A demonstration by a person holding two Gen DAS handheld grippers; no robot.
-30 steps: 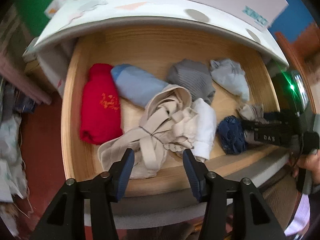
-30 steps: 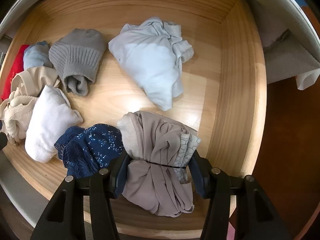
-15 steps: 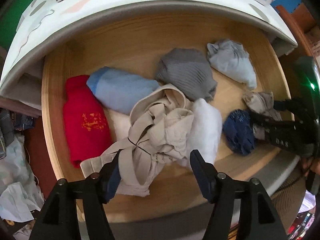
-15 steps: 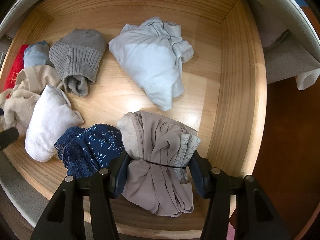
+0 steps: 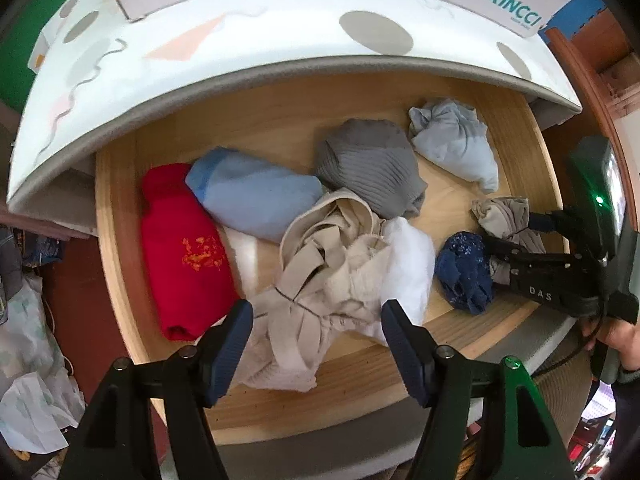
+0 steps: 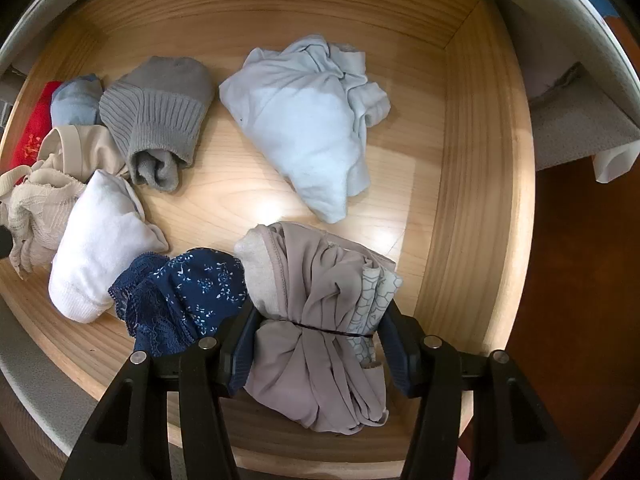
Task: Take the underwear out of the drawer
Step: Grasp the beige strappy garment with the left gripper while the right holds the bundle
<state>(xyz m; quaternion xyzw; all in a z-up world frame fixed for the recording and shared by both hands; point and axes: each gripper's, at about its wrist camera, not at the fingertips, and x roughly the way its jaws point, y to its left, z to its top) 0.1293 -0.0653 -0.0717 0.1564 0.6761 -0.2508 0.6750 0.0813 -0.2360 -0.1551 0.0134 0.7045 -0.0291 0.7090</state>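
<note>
The right hand-held gripper (image 6: 316, 344) reaches low into the front right corner of the wooden drawer (image 6: 476, 200), its fingers pinching a taupe bundle of underwear (image 6: 316, 320) from both sides; the bundle is bound at its middle by a thin dark band and lies on the drawer floor against the front wall. From the left wrist view the same right hand-held gripper (image 5: 508, 240) comes in from the right edge, with a bare hand (image 5: 616, 340) behind it.

The left hand-held gripper (image 5: 316, 328) hovers over the front of the drawer with its fingers spread wide, holding nothing, above a beige strappy garment (image 5: 320, 272).

Inside the drawer lie a red folded piece (image 5: 184, 248) at the left, a blue roll (image 5: 252, 196) beside it, a grey ribbed roll (image 5: 368, 164), a pale blue crumpled piece (image 5: 452, 140) toward the back right, a white roll (image 5: 408, 268) touching the beige one, and a navy floral lace piece (image 6: 184, 296) just beside the taupe bundle. A patterned white top (image 5: 240, 40) overhangs the drawer's back.
</note>
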